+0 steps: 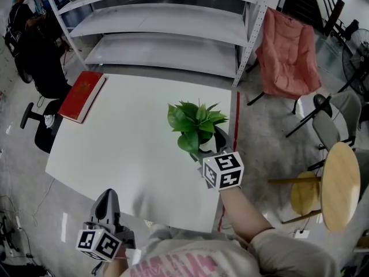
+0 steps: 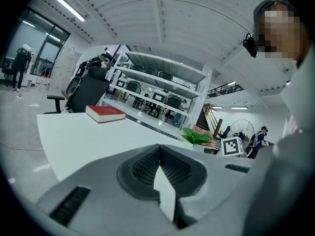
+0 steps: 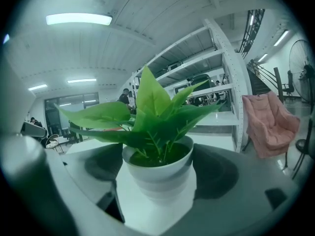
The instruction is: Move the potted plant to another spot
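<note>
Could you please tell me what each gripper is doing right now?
Left hand-held gripper: closed, empty.
Right hand-held gripper: closed on the potted plant.

One potted plant (image 1: 196, 124), one book (image 1: 82, 96) (red), one table (image 1: 127, 149), one shelving rack (image 1: 167, 23).

Grey floor (image 1: 259, 131), white shelving (image 1: 161, 22), pink chair (image 1: 288, 51), round wooden stool (image 1: 341, 183), perhaps a fan (image 1: 356, 53).
</note>
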A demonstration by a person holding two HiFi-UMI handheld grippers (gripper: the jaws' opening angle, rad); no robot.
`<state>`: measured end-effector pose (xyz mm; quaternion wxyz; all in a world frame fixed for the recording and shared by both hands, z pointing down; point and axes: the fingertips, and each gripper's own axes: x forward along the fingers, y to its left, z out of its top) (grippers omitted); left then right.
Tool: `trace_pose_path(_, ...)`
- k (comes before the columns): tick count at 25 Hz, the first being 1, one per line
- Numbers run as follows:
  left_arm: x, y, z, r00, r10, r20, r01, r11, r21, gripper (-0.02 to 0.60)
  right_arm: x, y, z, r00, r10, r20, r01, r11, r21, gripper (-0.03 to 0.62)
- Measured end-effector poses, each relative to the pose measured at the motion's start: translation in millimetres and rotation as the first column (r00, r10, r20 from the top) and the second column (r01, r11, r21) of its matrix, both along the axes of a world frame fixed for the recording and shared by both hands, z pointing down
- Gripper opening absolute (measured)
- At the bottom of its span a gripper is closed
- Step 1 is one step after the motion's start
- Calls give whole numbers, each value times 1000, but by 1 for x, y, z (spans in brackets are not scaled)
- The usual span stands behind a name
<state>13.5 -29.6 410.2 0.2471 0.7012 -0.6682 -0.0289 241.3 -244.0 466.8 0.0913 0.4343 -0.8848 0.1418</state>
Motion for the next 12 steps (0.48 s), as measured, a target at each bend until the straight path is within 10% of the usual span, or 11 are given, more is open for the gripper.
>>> trace_pose_path(12,10,-4,-14,1000,-6,-9,7,998,58,-9,-11,24,-55,994,-73,77,67,994,82,460)
